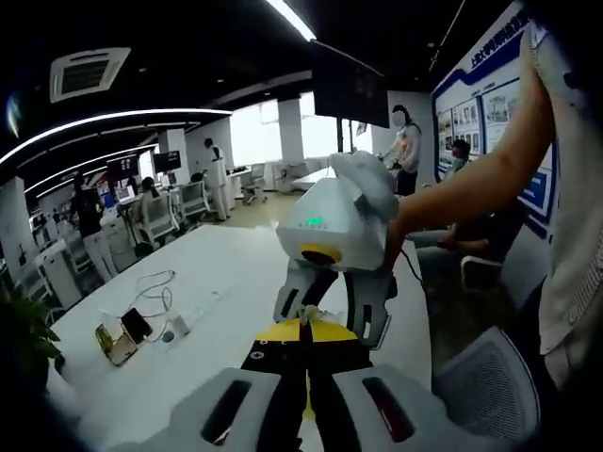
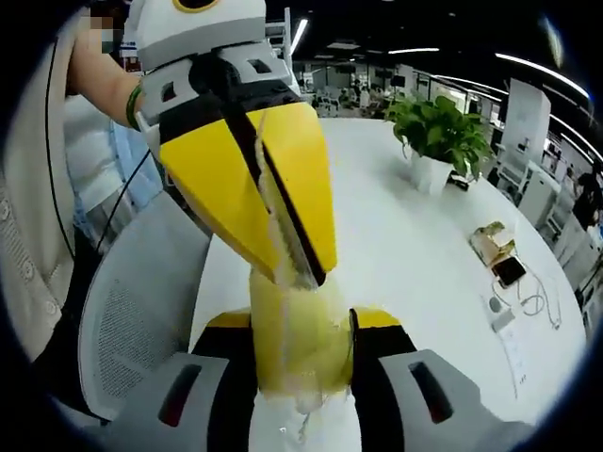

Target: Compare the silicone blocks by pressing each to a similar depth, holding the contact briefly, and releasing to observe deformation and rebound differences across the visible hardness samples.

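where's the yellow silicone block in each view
Left gripper view: the yellow silicone block is low at centre, just beyond this view's own jaws, under the right hand-held gripper.
Right gripper view: it stands low at centre between this view's own jaws, with the left hand-held gripper pinching its top.
Shared landmark: the white table.

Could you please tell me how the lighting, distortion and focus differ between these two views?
In the left gripper view, windows blow out white and ceiling light strips bow with fisheye curvature; the right gripper is sharp against a dim room. In the right gripper view, the left gripper and translucent silicone block loom large and slightly soft; the table glares white.
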Motion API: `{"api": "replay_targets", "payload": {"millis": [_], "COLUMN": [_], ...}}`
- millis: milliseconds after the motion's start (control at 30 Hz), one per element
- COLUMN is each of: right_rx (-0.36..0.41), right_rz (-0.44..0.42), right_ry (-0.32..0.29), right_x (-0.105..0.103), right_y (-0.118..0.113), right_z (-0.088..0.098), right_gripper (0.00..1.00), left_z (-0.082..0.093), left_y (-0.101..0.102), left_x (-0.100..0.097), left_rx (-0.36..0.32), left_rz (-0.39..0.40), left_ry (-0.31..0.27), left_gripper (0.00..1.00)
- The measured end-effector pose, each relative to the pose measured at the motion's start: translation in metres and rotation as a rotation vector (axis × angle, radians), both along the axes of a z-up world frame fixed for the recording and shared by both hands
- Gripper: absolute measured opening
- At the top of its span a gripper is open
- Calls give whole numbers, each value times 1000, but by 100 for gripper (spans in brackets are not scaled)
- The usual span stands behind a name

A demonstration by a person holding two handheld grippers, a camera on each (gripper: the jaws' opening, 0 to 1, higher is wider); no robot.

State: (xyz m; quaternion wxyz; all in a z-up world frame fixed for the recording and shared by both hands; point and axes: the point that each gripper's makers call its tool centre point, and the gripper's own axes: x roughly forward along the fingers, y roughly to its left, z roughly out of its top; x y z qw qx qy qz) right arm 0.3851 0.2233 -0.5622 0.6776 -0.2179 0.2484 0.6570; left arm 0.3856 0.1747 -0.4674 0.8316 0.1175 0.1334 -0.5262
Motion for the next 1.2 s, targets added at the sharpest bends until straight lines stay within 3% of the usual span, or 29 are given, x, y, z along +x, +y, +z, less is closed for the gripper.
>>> {"api": "replay_targets", "payload": {"millis": [433, 733, 967, 1033, 1067, 1100, 1200], "right_rx": [-32, -60, -75, -86, -79, -89, -88], "right_rz": [14, 29, 41, 41, 44, 43, 42], "right_ry": [50, 36, 29, 52, 17, 56, 44], "right_x": [-9, -13, -15, -17, -15, -18, -16], "right_y": [-1, -4, -6, -7, -6, -8, -7], "right_z": [-1, -4, -7, -8, -8, -9, -10], "right_gripper": [20, 13, 10, 10, 10, 10, 10], "left_z": [-1, -4, -7, -7, -7, -7, -7], "left_y": [2, 0, -1, -1, -1, -1, -1], "left_x": [0, -3, -6, -7, -8, -8, -9], "left_rx": [-3, 1, 9, 13, 12, 13, 18], "left_rz": [-9, -16, -23, -22, -24, -23, -24], "left_ry": [1, 5, 10, 7, 13, 15, 11], "left_gripper": [0, 0, 0, 0, 0, 0, 0]}}
